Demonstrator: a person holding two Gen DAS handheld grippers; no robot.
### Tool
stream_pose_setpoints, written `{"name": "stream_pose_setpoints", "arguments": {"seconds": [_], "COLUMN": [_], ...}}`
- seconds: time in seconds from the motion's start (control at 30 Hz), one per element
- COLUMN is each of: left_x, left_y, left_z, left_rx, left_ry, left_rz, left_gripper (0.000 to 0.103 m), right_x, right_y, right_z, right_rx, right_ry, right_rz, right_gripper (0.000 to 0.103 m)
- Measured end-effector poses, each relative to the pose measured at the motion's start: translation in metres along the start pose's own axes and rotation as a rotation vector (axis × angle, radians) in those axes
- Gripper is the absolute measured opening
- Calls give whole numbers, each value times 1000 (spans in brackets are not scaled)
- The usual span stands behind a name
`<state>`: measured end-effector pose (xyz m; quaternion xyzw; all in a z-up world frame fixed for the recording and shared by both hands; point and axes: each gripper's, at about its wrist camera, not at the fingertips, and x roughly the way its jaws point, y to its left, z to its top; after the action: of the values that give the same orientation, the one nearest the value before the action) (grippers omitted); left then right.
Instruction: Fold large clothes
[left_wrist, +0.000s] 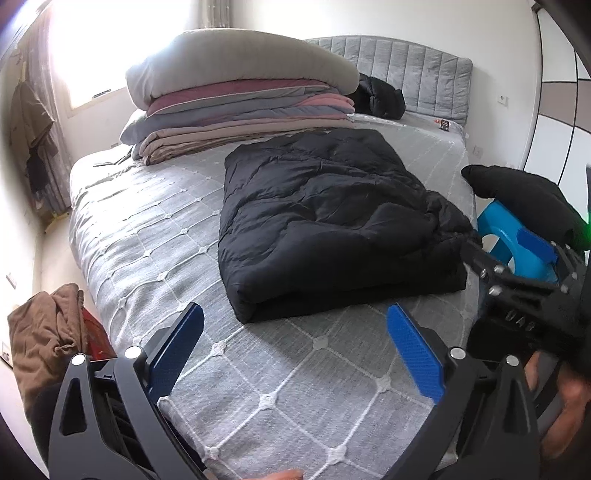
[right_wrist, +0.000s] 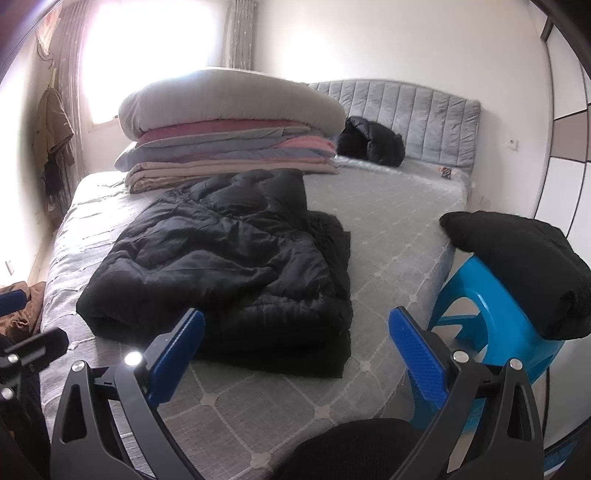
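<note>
bedroom with plain white walls (right_wrist: 369, 40). bright window (right_wrist: 147, 55) at the back left was blown out with daylight, patterned curtain (right_wrist: 240, 33) hung beside it. grey quilted mattress (left_wrist: 258, 369) with a white diamond grid filled the room, grey padded headboard (right_wrist: 413, 107) against the far wall. stack of folded bedding (left_wrist: 236, 103) sat at the head end, left side. blue plastic stool (right_wrist: 491, 325) stood just beside the bed's right edge. wall socket (right_wrist: 512, 144) right of the headboard. wardrobe panels (left_wrist: 554, 122) on the far right. clothes hung (left_wrist: 29, 122) on the left wall.
</note>
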<state>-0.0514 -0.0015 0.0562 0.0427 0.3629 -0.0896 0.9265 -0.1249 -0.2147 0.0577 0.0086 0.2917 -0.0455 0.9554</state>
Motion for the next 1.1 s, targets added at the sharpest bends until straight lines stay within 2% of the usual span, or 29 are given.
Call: {"name": "stream_pose_setpoints", "arguments": {"seconds": [0.1,0.17,0.23,0.27,0.3,0.33,0.4,0.47,0.5,0.57,0.6,0.67,0.73,0.8,0.9,0.93,0.97,1.0,1.03,1.07,1.1], "left_x": [9,14,28,37,52,76,115,147,163,191,200,224,249,261,272,274,273,273,269,266,263], "left_y": [22,44,74,88,103,123,151,174,184,196,197,196,187,174,150,141,128,123,115,111,109], "left_z": [11,19,32,37,43,50,57,62,64,65,65,62,56,58,65,68,73,76,81,84,87], "left_rx": [-35,-90,-176,-220,-270,-344,-450,-534,-571,-632,-643,-659,-682,-671,-652,-618,-547,-512,-464,-454,-442], "left_ry": [41,56,88,107,137,186,265,308,330,375,392,442,503,504,520,524,522,507,480,473,466], "left_rz": [-57,-78,-172,-212,-265,-344,-433,-522,-578,-653,-677,-722,-794,-832,-926,-918,-873,-828,-748,-709,-688], "left_gripper": [96,96,96,96,96,96,96,96,96,96,96,96,96,96,96,96,95,88,71,63,51], "right_x": [16,40,69,96,112,138,173,201,215,227,234,248,263,274,284,286,286,286,284,282,281], "right_y": [-22,-58,-85,-108,-118,-129,-139,-145,-148,-153,-155,-158,-150,-138,-121,-115,-112,-108,-107,-108,-109], "right_z": [23,45,59,67,69,73,74,72,71,66,62,50,34,24,21,24,26,29,31,32,32], "right_rx": [83,222,340,435,477,519,574,605,584,572,581,660,761,819,789,752,729,698,682,676,668], "right_ry": [65,124,216,278,316,390,485,572,625,661,686,733,776,795,810,819,824,822,805,788,773], "right_rz": [133,198,247,312,338,371,457,477,447,421,438,558,732,865,899,888,881,880,882,894,905], "right_gripper": [96,96,96,96,96,96,96,96,96,96,96,96,96,97,98,98,98,97,97,91,67]}}
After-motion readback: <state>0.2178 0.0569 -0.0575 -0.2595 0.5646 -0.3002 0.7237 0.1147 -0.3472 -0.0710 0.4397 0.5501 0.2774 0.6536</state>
